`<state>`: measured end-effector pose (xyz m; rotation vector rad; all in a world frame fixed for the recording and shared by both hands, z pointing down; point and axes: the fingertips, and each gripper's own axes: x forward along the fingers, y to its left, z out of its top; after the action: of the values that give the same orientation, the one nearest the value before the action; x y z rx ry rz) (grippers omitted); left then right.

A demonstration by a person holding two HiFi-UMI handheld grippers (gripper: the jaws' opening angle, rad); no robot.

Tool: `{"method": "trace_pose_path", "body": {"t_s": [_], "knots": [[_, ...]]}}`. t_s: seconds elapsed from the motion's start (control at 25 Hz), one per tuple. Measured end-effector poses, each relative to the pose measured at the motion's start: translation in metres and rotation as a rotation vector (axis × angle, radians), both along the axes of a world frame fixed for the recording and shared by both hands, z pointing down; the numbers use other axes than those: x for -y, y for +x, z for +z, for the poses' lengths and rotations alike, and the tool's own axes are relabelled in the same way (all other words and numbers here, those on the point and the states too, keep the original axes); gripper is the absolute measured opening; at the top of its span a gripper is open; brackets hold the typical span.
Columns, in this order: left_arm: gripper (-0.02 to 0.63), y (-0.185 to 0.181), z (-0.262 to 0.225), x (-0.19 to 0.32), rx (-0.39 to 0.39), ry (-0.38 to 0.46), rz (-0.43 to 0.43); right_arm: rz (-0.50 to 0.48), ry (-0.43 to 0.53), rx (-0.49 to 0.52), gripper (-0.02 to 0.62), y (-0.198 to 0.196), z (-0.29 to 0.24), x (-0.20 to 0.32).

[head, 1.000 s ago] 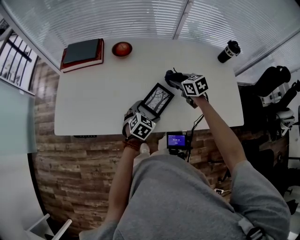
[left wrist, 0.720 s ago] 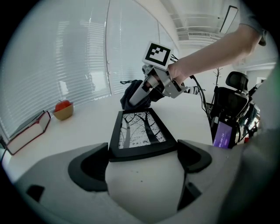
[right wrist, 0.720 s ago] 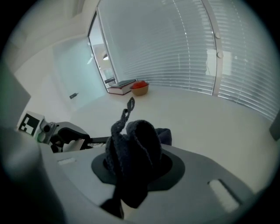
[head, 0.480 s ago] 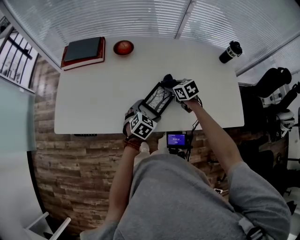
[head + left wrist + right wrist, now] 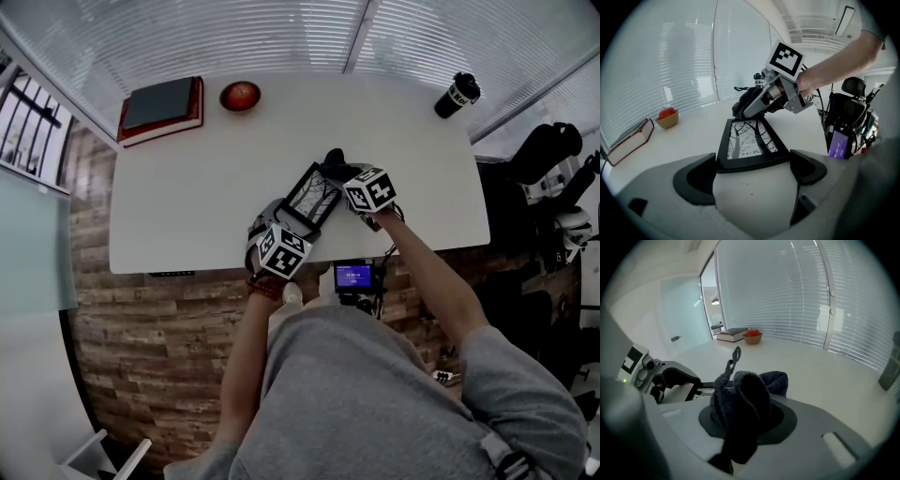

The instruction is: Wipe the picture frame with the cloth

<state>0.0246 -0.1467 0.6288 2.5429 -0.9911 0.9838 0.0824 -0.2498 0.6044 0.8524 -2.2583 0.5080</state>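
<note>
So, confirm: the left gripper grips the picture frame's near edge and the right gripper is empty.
Wrong: the right gripper view shows the right gripper shut on the cloth. The left gripper does grip the picture frame by its near edge.

The picture frame (image 5: 749, 143) is black, set around a black-and-white print of bare tree branches. The cloth (image 5: 740, 399) is dark charcoal grey. The table (image 5: 187, 206) is plain white. The book (image 5: 161, 105) has a dark red cover with a slate-grey top. The bowl (image 5: 668, 120) is tan and holds a red apple (image 5: 667, 112). The tumbler (image 5: 457, 95) is black with white lettering.
</note>
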Motion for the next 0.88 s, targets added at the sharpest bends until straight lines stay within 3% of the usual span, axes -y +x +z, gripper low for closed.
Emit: {"method": "trace_pose_path", "body": {"t_s": [0.24,0.52,0.88], "knots": [[0.503,-0.003,-0.001,0.001,-0.002,0.001,-0.003,-0.068,-0.064,0.023,0.103,-0.021,0.004,-0.021],[0.503,-0.003,0.001,0.001,0.000,0.000,-0.002,-0.066,-0.115,0.044,0.103,-0.032,0.009,-0.034],[0.503,-0.003,0.001,0.003,0.000,0.000,-0.002,-0.095,-0.218,0.151,0.100,-0.060,0.006,-0.060]]}}
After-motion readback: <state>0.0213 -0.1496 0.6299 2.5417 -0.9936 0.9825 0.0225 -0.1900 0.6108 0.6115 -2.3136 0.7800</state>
